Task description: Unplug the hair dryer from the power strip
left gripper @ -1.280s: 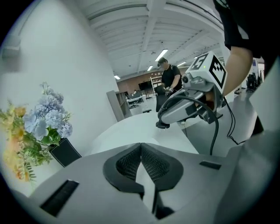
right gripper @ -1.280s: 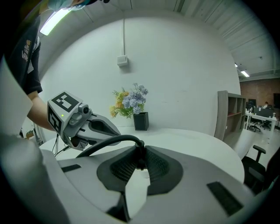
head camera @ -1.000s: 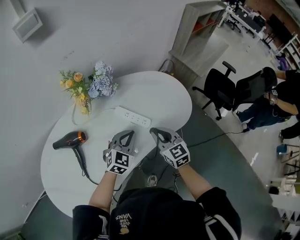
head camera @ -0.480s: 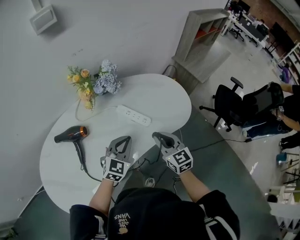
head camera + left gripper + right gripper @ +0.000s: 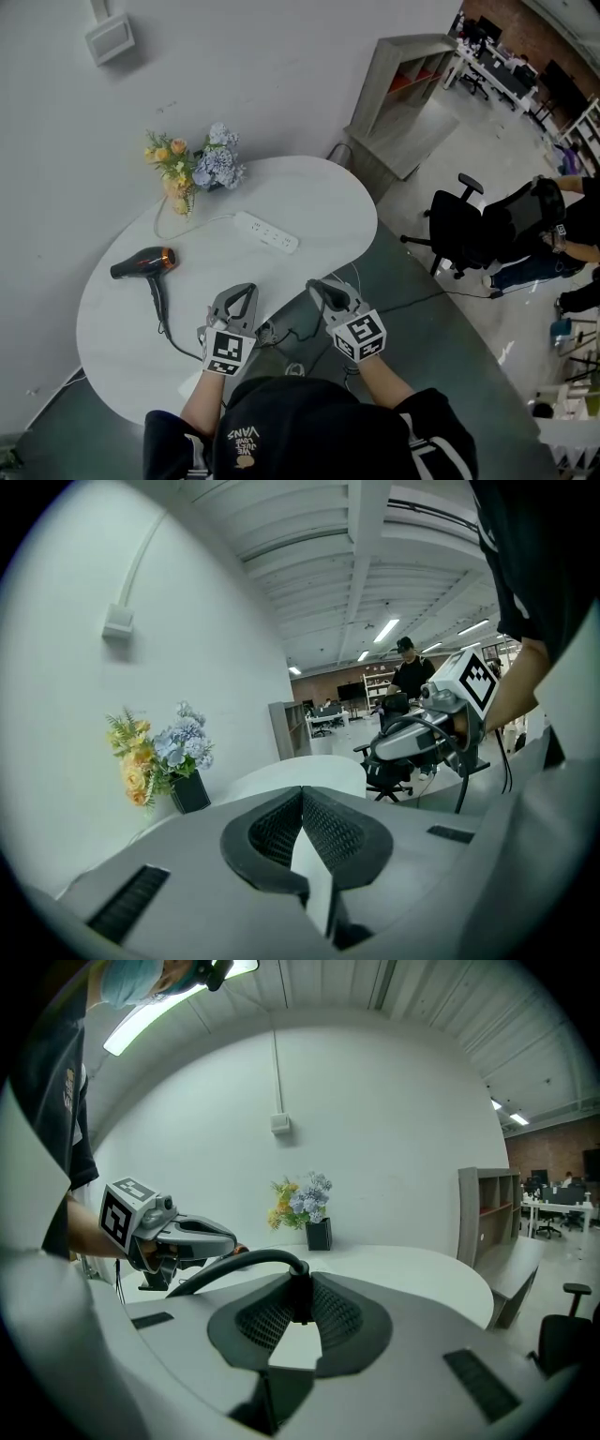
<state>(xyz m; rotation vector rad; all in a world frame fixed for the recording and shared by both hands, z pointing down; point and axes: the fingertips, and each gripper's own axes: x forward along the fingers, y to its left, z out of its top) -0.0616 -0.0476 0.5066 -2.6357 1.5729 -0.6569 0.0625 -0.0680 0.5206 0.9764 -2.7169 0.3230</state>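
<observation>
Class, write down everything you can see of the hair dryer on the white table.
The hair dryer is black and plastic-looking, with an orange ring at one end of its barrel. It lies on its side on the white table, handle pointing towards the person, apart from the power strip and the flowers. A black cord leaves the handle towards the table's near edge; its end looks clamped in the right gripper jaws, not plugged in.

On the counter (image 5: 319,202), the flowers (image 5: 195,167) stand at the upper left edge. The power strip (image 5: 266,232) lies below and right of them, and the hair dryer (image 5: 142,263) at the left. Its cord (image 5: 161,317) runs down toward the lower edge. There the left gripper (image 5: 246,291) and right gripper (image 5: 315,285) sit side by side, with the plug (image 5: 298,1299) in the right one. A shelf unit (image 5: 403,94) stands at upper right and a chair (image 5: 466,228) at the right, both off the counter.
</observation>
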